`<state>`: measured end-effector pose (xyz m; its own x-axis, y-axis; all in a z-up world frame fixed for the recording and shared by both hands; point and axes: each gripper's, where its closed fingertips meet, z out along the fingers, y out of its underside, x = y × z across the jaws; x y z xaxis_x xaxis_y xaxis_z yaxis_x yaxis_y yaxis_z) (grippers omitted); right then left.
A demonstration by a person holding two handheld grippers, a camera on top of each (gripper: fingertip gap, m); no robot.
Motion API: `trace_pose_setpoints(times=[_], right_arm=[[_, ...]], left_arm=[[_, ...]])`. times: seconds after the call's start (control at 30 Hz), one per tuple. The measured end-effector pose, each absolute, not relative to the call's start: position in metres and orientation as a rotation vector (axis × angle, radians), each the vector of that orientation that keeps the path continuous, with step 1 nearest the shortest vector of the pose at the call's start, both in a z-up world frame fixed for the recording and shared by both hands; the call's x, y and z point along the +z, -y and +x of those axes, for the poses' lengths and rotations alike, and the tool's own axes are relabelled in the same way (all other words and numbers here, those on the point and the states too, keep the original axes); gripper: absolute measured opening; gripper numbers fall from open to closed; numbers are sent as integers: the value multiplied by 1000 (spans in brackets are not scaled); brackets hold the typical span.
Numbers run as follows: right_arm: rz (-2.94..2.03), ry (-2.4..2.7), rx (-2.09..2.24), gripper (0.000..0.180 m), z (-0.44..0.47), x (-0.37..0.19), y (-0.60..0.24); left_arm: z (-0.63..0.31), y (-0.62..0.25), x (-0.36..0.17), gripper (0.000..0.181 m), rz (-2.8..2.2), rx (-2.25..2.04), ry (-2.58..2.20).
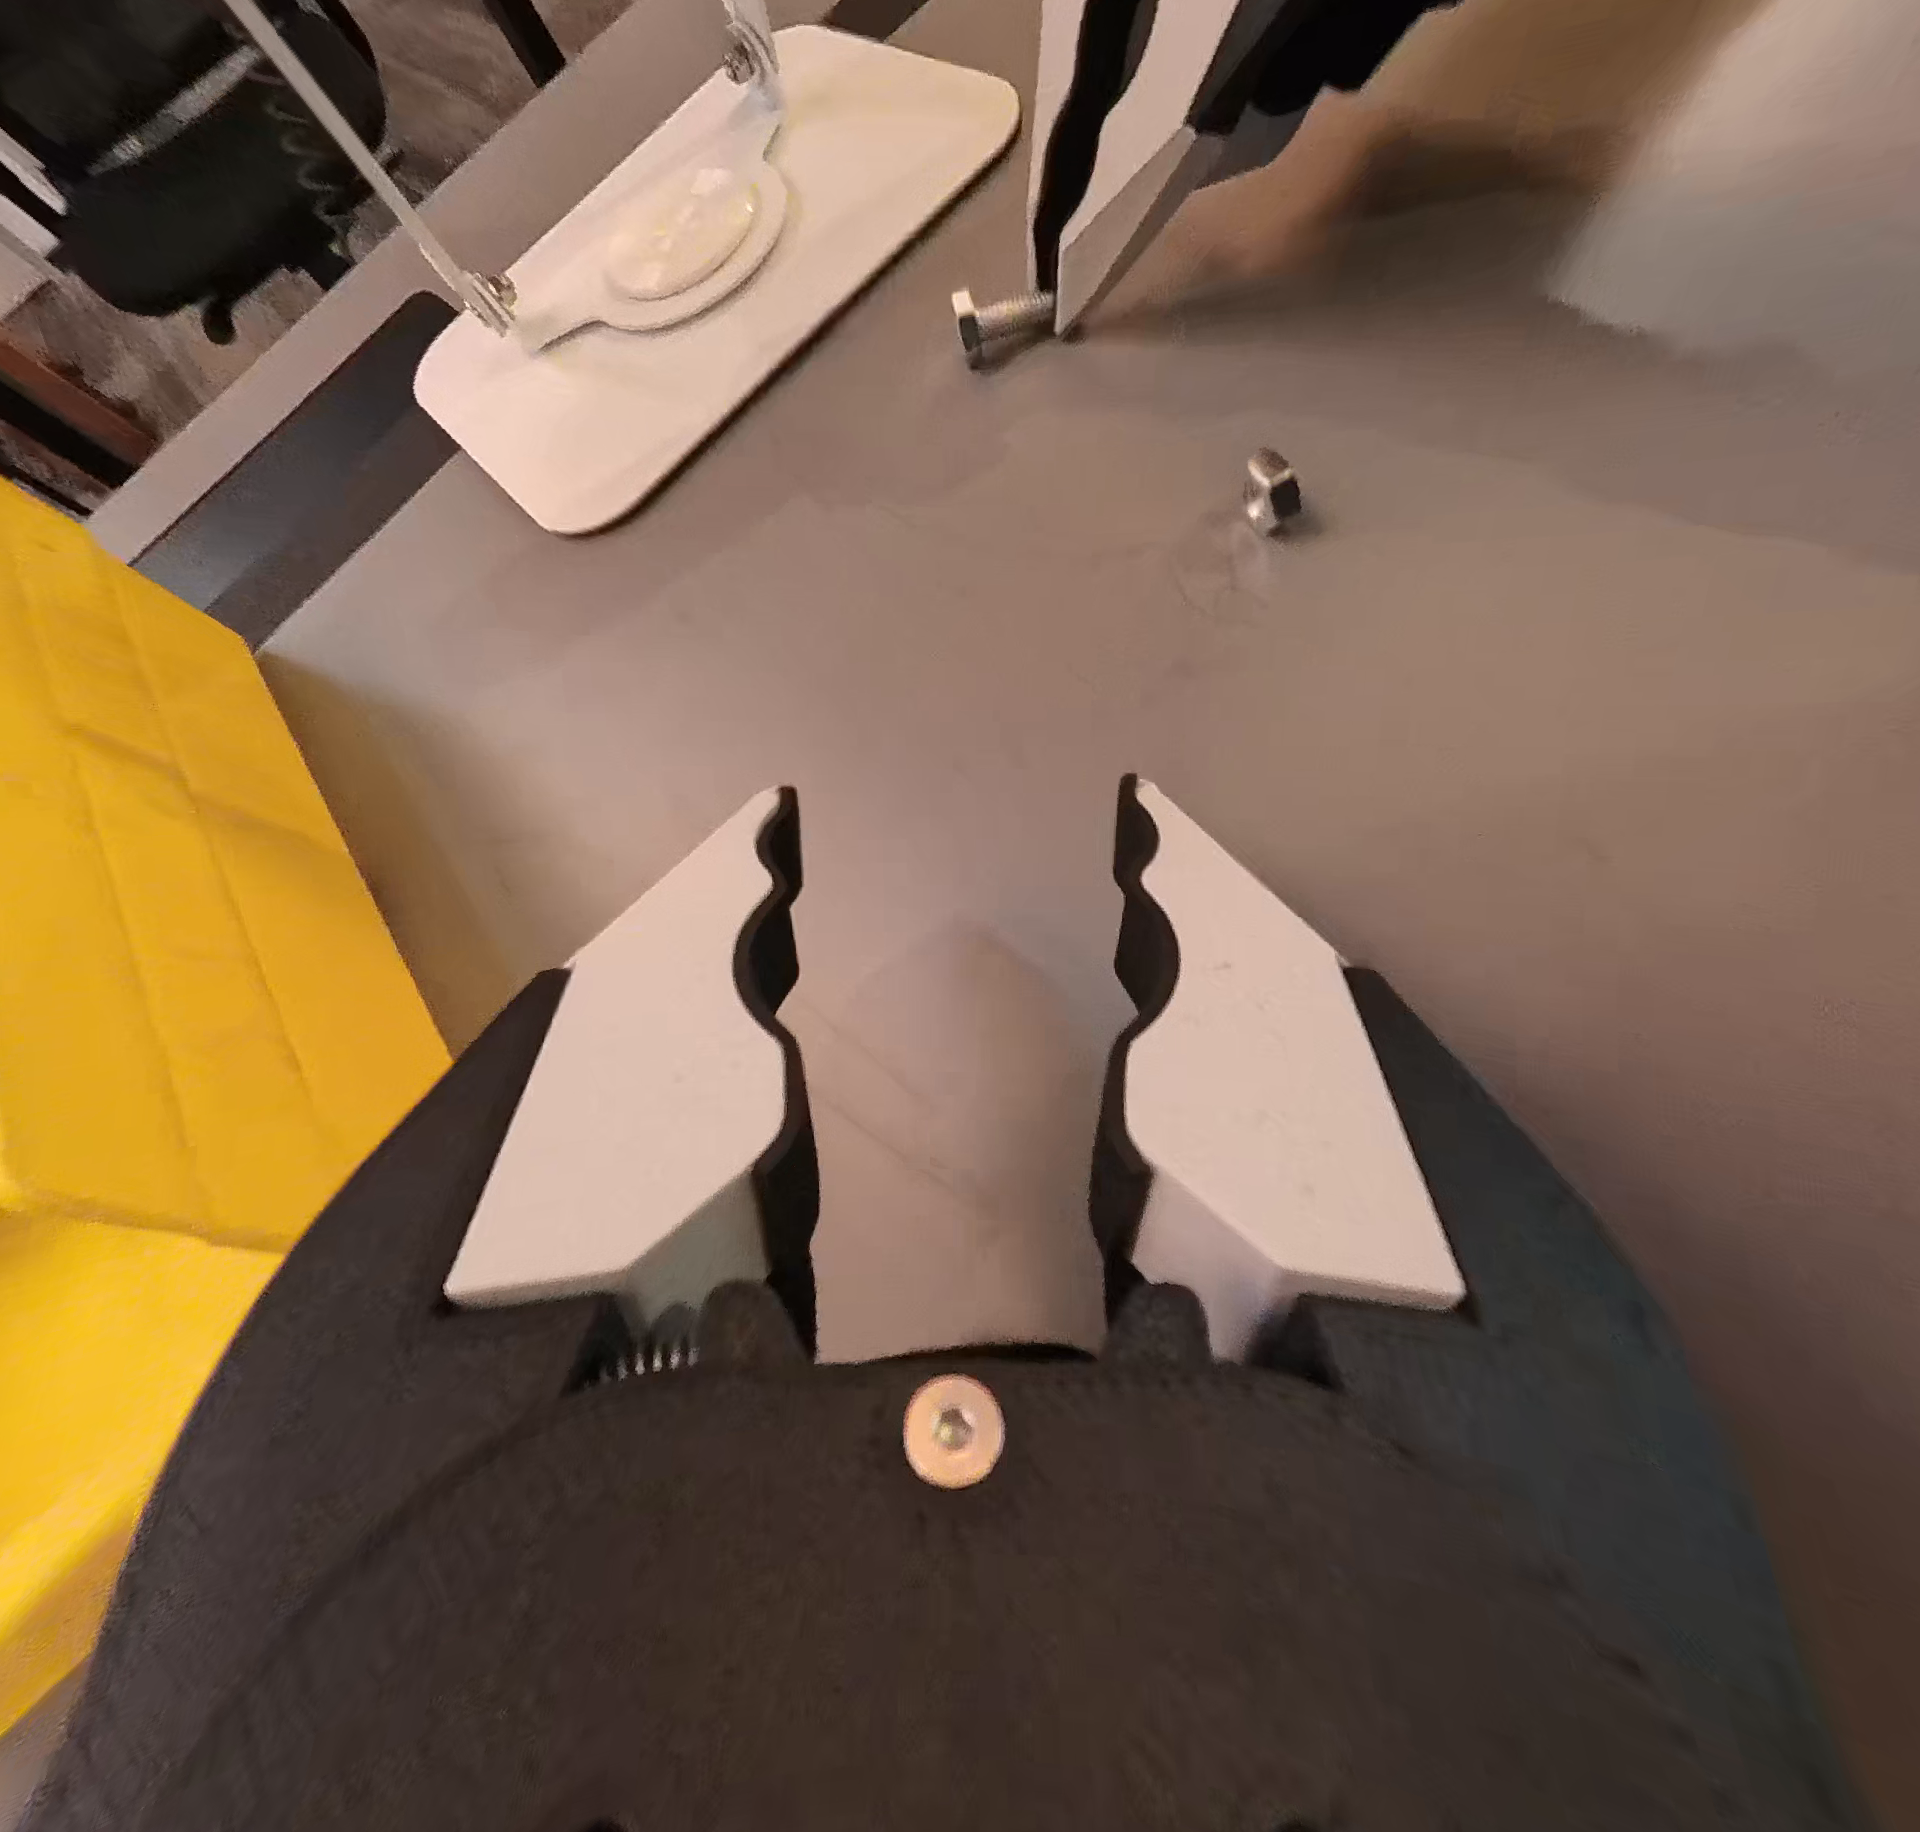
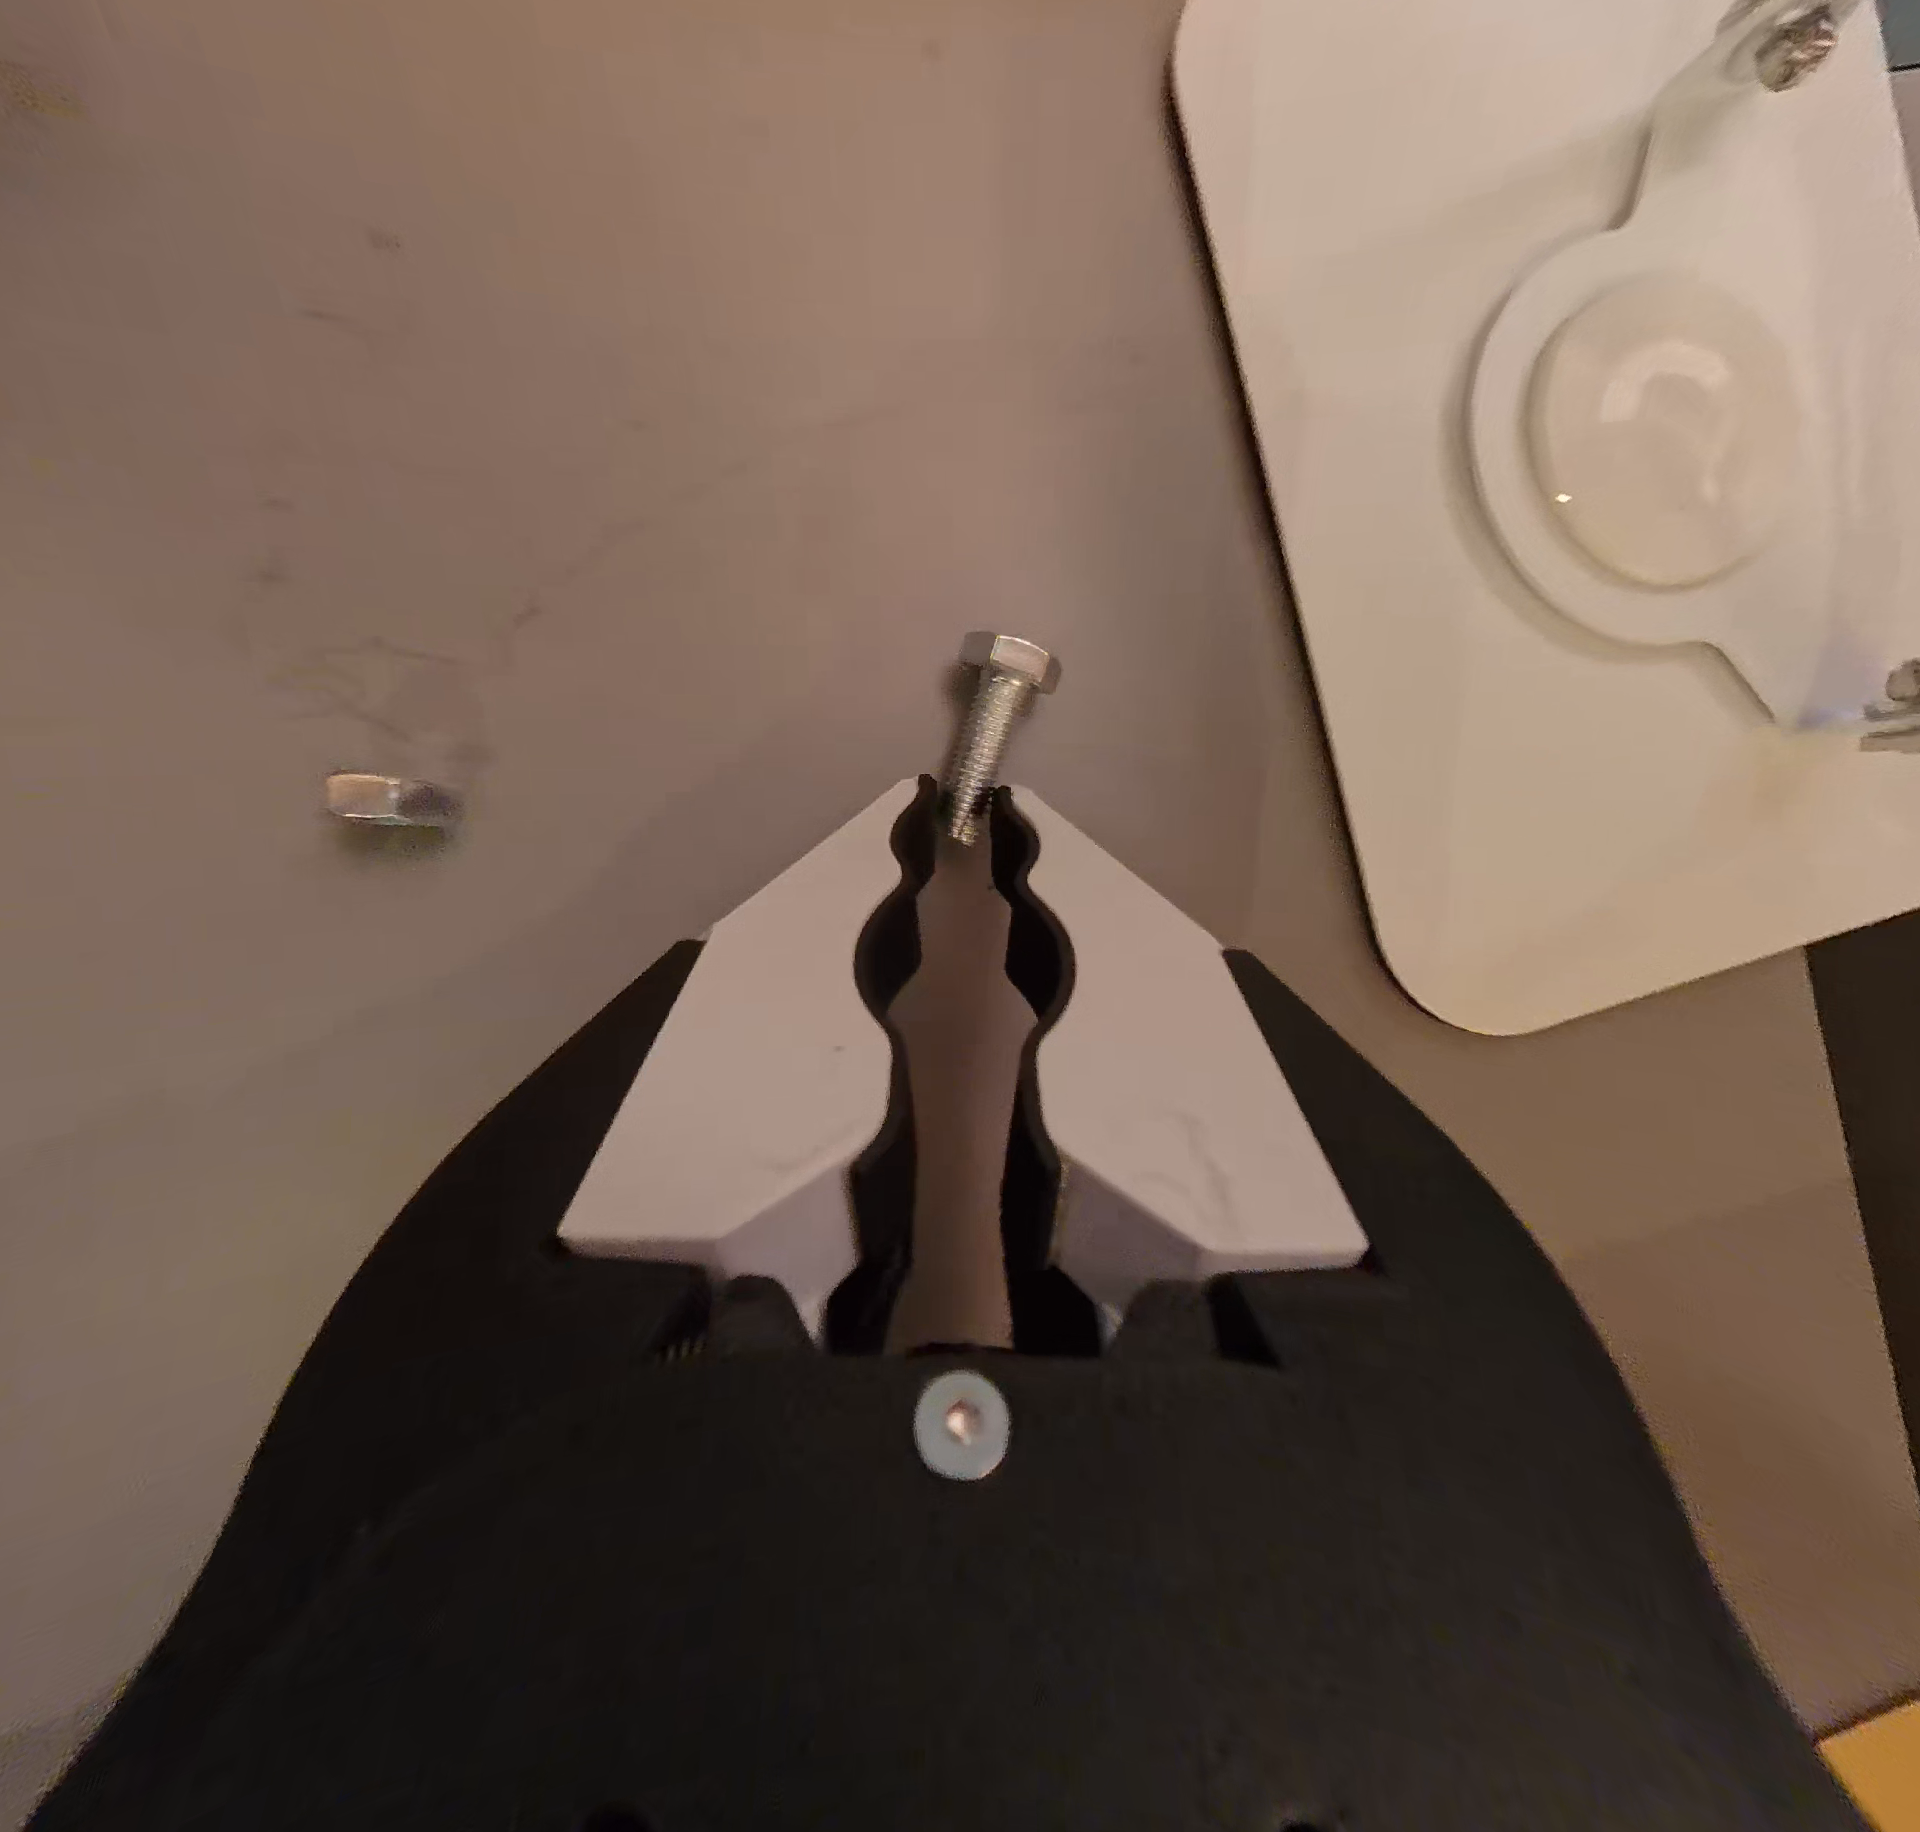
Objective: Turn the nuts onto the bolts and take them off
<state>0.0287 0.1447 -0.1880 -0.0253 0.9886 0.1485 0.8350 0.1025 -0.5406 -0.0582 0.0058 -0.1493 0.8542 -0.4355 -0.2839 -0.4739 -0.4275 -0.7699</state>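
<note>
Bolt [image 2: 992, 733] lies on the table [image 2: 623, 328], its thread tip pinched by the right gripper [image 2: 961, 806], likely for lifting; nut [image 2: 390, 798] sits near the bolt, left gripper [image 1: 956, 816] spread, empty.

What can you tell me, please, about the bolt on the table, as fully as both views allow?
The bolt is small, silvery metal with a hexagonal head and a threaded shank. It lies flat on the grey table, with no nut on it. The right claw has closed its tips on the shank's end, head pointing away. The loose nut lies apart, and the white stand base sits nearby.
</note>
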Motion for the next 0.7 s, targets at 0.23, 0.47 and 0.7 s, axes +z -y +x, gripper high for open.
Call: trace_pose_setpoints(times=[0.23,0.47,0.7], right_arm=[[-1644,2024,404,8,23,-158,-104],[-1502,2210,376,7,20,-115,-71],[-1508,2338,445,7,20,-103,-59]], left_arm=[[-46,-15,-109,62,-1932,67,-772],[-17,-56,-106,59,-1828,-15,-986],[6,-69,-111,54,-1761,-17,-1102]])
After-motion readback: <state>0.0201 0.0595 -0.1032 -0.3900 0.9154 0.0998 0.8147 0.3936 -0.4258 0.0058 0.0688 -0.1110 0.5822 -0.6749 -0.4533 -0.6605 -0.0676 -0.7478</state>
